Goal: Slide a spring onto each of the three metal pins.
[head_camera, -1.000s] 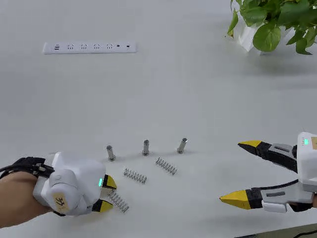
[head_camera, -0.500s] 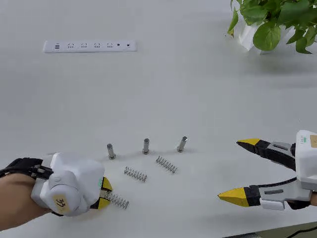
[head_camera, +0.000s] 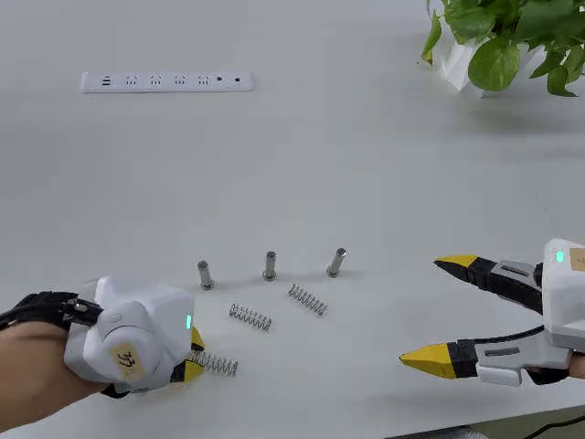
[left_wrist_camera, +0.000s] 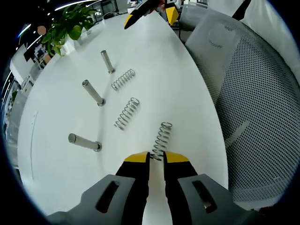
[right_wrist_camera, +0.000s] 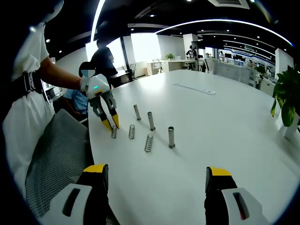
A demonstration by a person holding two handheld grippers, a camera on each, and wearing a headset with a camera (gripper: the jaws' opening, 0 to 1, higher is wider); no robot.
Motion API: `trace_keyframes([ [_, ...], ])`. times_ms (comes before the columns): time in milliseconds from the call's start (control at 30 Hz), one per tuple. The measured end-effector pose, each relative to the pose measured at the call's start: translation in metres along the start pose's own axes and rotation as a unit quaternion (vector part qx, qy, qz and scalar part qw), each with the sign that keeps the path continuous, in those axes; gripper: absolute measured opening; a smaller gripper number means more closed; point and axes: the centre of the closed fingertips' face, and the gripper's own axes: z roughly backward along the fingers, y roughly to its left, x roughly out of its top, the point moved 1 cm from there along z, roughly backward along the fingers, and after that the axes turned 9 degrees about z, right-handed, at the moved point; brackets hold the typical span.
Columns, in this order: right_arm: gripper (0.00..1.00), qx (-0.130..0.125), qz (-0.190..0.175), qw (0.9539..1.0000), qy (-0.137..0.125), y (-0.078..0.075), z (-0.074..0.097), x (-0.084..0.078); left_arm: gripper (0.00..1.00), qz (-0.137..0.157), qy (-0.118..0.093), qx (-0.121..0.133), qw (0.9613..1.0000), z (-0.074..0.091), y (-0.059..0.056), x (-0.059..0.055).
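Observation:
Three metal pins (head_camera: 270, 265) stand in a row on the white table, each bare. Two springs (head_camera: 249, 317) lie loose just in front of them. A third spring (head_camera: 218, 365) lies nearer me, and my left gripper (head_camera: 195, 355) is shut on its near end. In the left gripper view the yellow fingertips (left_wrist_camera: 137, 157) pinch that spring (left_wrist_camera: 162, 137), with the pins (left_wrist_camera: 93, 92) beyond on the left. My right gripper (head_camera: 421, 311) hangs wide open at the right, apart from everything. The right gripper view shows its open jaws (right_wrist_camera: 154, 171) facing the pins (right_wrist_camera: 151, 120) and the left gripper (right_wrist_camera: 112, 124).
A white power strip (head_camera: 166, 82) lies at the far left of the table (head_camera: 366, 165). A potted green plant (head_camera: 498, 46) stands at the far right corner. A mesh chair (left_wrist_camera: 248, 93) sits just off the table's near edge. People are in the room behind.
My left gripper's jaws have shut on the near end of the closest spring, which has swung a little flatter. The right gripper has hardly moved.

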Motion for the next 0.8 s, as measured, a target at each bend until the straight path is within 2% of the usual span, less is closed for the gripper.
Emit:
trace_keyframes([
  [267,0.84,0.002,0.0,1.0,0.001,0.0,-0.001,-0.002,0.08,0.04,-0.026,0.001,0.9989,0.0,-0.005,0.002],
  [467,0.84,0.004,0.0,1.0,0.001,0.001,-0.002,-0.001,0.08,0.076,-0.054,0.002,0.9957,0.001,-0.008,0.006],
  [733,0.83,0.006,0.003,1.0,-0.001,0.003,-0.006,0.002,0.07,0.083,-0.058,0.004,0.9948,0.001,-0.011,0.006],
  [800,0.83,0.005,0.002,1.0,-0.002,0.002,-0.006,0.002,0.07,0.094,-0.063,0.001,0.9936,0.001,-0.012,0.007],
])
